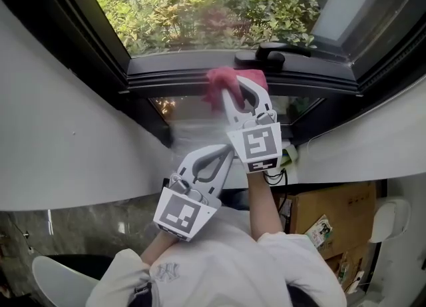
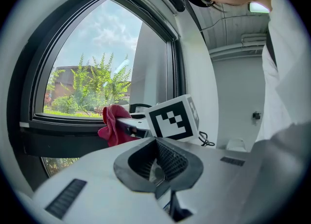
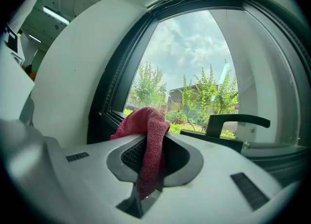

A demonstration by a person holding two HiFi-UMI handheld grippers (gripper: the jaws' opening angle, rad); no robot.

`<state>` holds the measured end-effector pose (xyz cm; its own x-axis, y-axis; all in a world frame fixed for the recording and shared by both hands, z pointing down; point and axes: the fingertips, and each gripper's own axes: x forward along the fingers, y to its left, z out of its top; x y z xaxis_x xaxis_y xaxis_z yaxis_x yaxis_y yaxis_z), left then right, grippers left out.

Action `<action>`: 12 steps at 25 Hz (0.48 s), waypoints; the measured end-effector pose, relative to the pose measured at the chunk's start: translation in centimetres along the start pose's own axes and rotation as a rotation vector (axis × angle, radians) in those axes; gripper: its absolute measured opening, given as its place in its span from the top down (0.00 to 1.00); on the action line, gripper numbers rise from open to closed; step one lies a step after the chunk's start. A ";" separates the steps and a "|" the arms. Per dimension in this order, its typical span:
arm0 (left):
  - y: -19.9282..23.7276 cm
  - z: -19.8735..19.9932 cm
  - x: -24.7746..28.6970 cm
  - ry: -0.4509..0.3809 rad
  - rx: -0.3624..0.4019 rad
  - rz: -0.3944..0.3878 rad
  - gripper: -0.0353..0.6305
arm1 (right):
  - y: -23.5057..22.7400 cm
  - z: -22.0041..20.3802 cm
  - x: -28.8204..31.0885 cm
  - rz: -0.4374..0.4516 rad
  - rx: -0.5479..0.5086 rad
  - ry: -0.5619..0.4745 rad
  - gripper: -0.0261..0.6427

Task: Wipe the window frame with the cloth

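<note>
**A:** Your right gripper is clamped on the red cloth. The bunched end of the cloth sits on the dark window frame, just left of the handle.

**B:** Your left gripper hangs nearer to you, below the frame. Its jaws are together with nothing between them, so this stroke is all on your right hand.

**A:** Only a small wad of cloth sticks out past the jaws, and I think that's your main risk. If you tilt too far, hard plastic will rub the frame instead of fabric. Lead with the wad and press it flat onto the top face.

**B:** Then slide along the rail in one long pass rather than dabbing. There's more bare frame to your left than to your right, so left looks like the better way to go.

**A:** Watch the handle on the right. The loose end of the cloth could snag on it, so work around its base slowly.

**B:** Grip firmly too, because a dragging cloth tends to pull out of the jaws.
</note>
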<state>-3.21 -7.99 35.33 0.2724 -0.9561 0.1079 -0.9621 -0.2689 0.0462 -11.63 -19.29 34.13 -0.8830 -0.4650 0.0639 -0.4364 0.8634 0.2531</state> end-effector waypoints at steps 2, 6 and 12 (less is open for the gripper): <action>-0.1 0.0 0.1 -0.002 -0.002 -0.011 0.94 | -0.2 0.0 -0.1 -0.008 0.000 0.002 0.86; -0.3 0.1 0.4 -0.004 -0.003 -0.032 0.94 | -0.8 -0.2 -0.5 -0.031 -0.002 0.008 0.86; -1.0 0.1 1.1 -0.001 0.005 -0.068 0.94 | -2.1 -0.6 -1.2 -0.068 -0.007 0.029 0.86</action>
<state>-1.98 -8.80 35.32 0.3373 -0.9357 0.1039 -0.9413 -0.3339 0.0487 -9.56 -20.69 34.11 -0.8460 -0.5280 0.0740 -0.4938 0.8283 0.2648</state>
